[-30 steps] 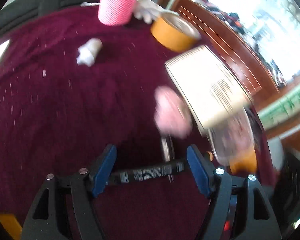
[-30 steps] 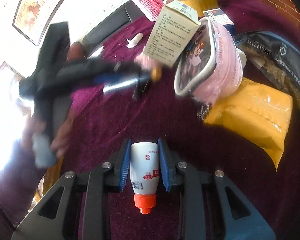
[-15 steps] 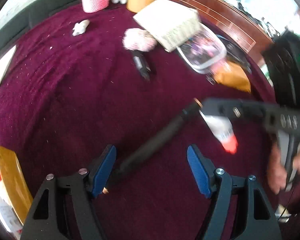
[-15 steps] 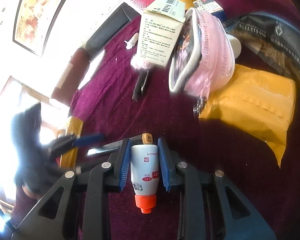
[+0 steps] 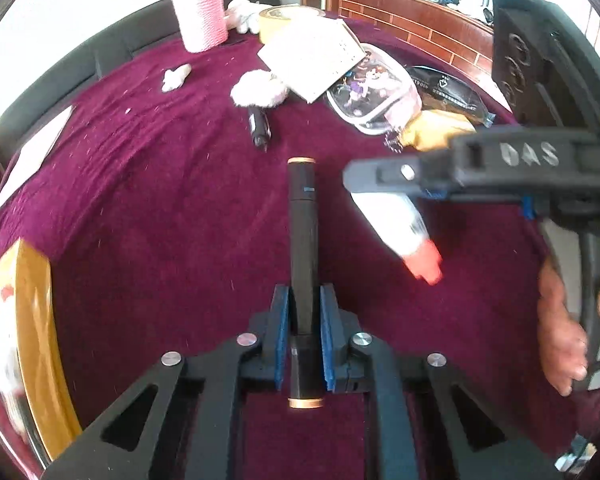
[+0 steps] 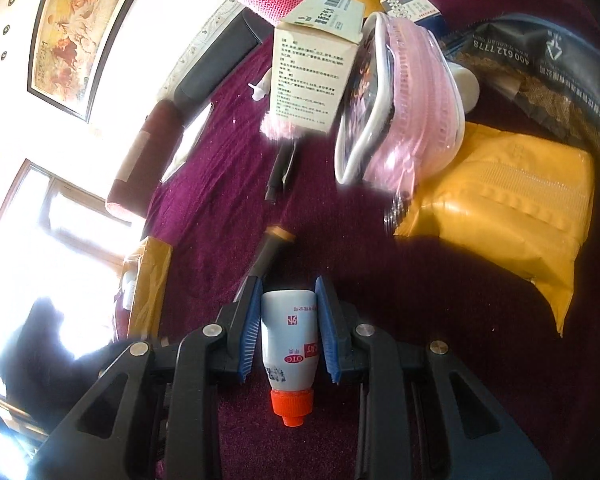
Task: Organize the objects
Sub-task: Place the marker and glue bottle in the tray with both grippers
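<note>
Two items in hand: left hand-held gripper (image 5: 304, 332) just clamped on black marker (image 5: 303, 248), right hand-held gripper (image 6: 288, 332) pinching white tube (image 6: 290, 332), both mid-worktop (image 5: 160, 200); far-edge clutter unsorted.

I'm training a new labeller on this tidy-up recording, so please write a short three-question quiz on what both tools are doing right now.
1. True or false: the left tool is shut on the black marker.
2. What does the right tool grip?
A. the pink knitted bottle
B. the white tube with the orange cap
C. the roll of tape
3. Fill in: the tube's orange cap points ____ the right tool's camera.

Key:
1. True; its jaws have just closed, with the marker between the pads.
2. B
3. towards
</note>
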A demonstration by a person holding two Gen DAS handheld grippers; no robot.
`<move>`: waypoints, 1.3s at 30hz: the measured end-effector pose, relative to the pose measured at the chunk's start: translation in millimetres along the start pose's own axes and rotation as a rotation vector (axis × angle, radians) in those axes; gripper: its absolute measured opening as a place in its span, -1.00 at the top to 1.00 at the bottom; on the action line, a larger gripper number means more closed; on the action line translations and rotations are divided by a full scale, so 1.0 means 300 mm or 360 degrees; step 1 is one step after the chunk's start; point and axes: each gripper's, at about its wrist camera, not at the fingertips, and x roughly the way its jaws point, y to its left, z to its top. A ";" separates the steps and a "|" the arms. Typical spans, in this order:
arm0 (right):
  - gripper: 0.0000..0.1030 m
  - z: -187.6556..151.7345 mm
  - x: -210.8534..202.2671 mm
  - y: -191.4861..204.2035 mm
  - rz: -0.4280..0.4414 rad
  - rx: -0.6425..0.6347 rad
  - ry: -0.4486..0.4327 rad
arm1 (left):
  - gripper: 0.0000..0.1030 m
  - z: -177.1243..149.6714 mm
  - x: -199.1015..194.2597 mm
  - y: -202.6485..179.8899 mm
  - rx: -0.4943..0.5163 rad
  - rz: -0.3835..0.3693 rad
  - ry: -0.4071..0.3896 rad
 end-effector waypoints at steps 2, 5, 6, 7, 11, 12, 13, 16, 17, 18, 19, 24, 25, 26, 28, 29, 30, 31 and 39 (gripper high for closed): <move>0.52 -0.008 -0.036 -0.008 -0.0021 -0.0026 -0.0004 | 0.78 -0.041 -0.008 -0.027 -0.0007 0.0036 -0.0015; 0.52 -0.014 -0.049 0.009 -0.0082 -0.0089 -0.0013 | 0.78 -0.025 0.013 -0.031 -0.0064 0.0082 -0.0037; 0.52 -0.015 -0.057 0.015 -0.0100 -0.0110 -0.0016 | 0.77 -0.017 0.020 -0.033 -0.0070 0.0101 -0.0051; 0.51 -0.018 -0.056 0.022 -0.0118 -0.0131 -0.0021 | 0.77 -0.013 0.023 -0.040 -0.0065 0.0124 -0.0070; 0.50 -0.018 -0.056 0.027 -0.0133 -0.0154 -0.0027 | 0.77 -0.009 0.040 -0.073 -0.0083 0.0239 -0.0187; 0.47 -0.017 -0.045 0.033 -0.0130 -0.0155 -0.0027 | 0.77 -0.013 0.041 -0.081 -0.0088 0.0268 -0.0206; 0.38 -0.017 -0.043 0.034 -0.0118 -0.0156 -0.0027 | 0.77 -0.019 0.041 -0.089 -0.0084 0.0294 -0.0224; 0.21 -0.017 -0.041 0.036 -0.0062 -0.0161 -0.0030 | 0.78 -0.045 0.019 -0.085 -0.0108 0.0264 -0.0221; 0.21 -0.020 -0.040 0.040 -0.0069 -0.0177 -0.0034 | 0.78 -0.057 0.004 -0.066 -0.0159 0.0212 -0.0215; 0.21 -0.024 -0.037 0.048 -0.0087 -0.0199 -0.0040 | 0.78 -0.066 -0.010 -0.052 -0.0195 0.0193 -0.0219; 0.21 -0.029 -0.036 0.057 -0.0113 -0.0229 -0.0050 | 0.78 -0.081 -0.035 -0.028 -0.0242 0.0179 -0.0241; 0.29 -0.050 0.001 0.134 -0.0344 -0.0367 -0.0048 | 0.78 -0.170 -0.159 0.063 -0.0423 0.0093 -0.0327; 0.41 -0.055 0.006 0.152 -0.0422 -0.0394 -0.0041 | 0.78 -0.193 -0.190 0.078 -0.0443 0.0090 -0.0352; 0.52 -0.065 0.021 0.179 -0.0536 -0.0437 -0.0038 | 0.78 -0.214 -0.220 0.087 -0.0460 0.0082 -0.0377; 0.53 -0.084 0.027 0.204 -0.0661 -0.0502 -0.0029 | 0.78 -0.250 -0.272 0.111 -0.0495 0.0071 -0.0429; 0.53 -0.095 0.026 0.212 -0.0663 -0.0512 -0.0018 | 0.78 -0.276 -0.313 0.135 -0.0528 0.0069 -0.0466; 0.53 -0.104 0.027 0.219 -0.0657 -0.0504 -0.0014 | 0.77 -0.295 -0.341 0.155 -0.0555 0.0068 -0.0498; 0.53 -0.111 0.018 0.223 -0.0648 -0.0491 -0.0015 | 0.77 -0.320 -0.376 0.182 -0.0587 0.0075 -0.0541; 0.52 -0.171 -0.106 0.479 -0.0294 -0.0578 -0.0010 | 0.77 -0.529 -0.537 0.419 -0.0820 0.0367 -0.0655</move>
